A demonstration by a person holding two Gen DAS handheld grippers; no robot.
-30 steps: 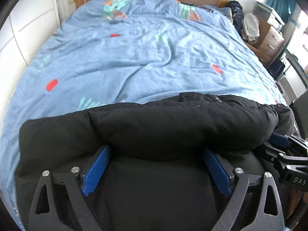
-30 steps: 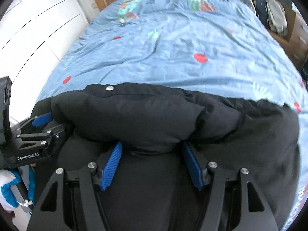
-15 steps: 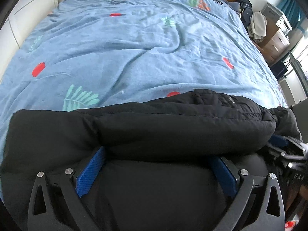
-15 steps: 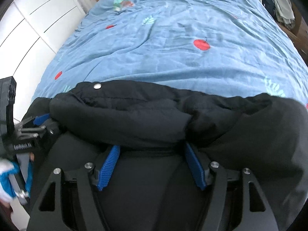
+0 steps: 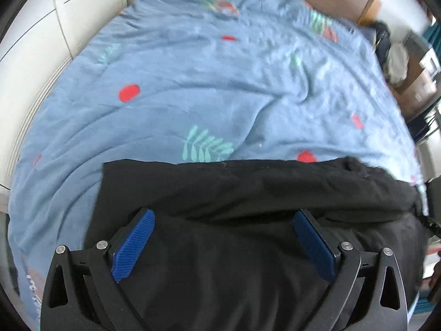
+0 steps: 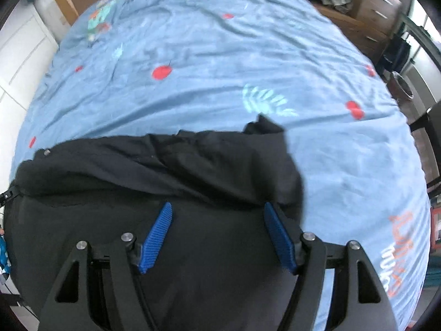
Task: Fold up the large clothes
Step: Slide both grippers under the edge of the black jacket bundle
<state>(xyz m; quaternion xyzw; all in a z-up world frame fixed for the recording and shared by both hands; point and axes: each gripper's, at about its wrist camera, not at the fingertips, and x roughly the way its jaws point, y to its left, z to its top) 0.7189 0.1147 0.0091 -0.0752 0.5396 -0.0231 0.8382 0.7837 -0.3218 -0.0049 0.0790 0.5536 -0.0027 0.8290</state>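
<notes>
The black puffy coat (image 5: 248,248) lies on the near edge of the blue bed (image 5: 193,96). The left claw (image 5: 223,245) and right claw (image 6: 217,237) are both spread apart, holding nothing. The thick folded edge could puff up and flop open, or the coat could slide off the bed.

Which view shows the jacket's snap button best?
Right wrist: the snap shows as a small silver dot near the left end of the black jacket's rolled edge. In the left wrist view the jacket fills the foreground, but no snap can be made out.
</notes>
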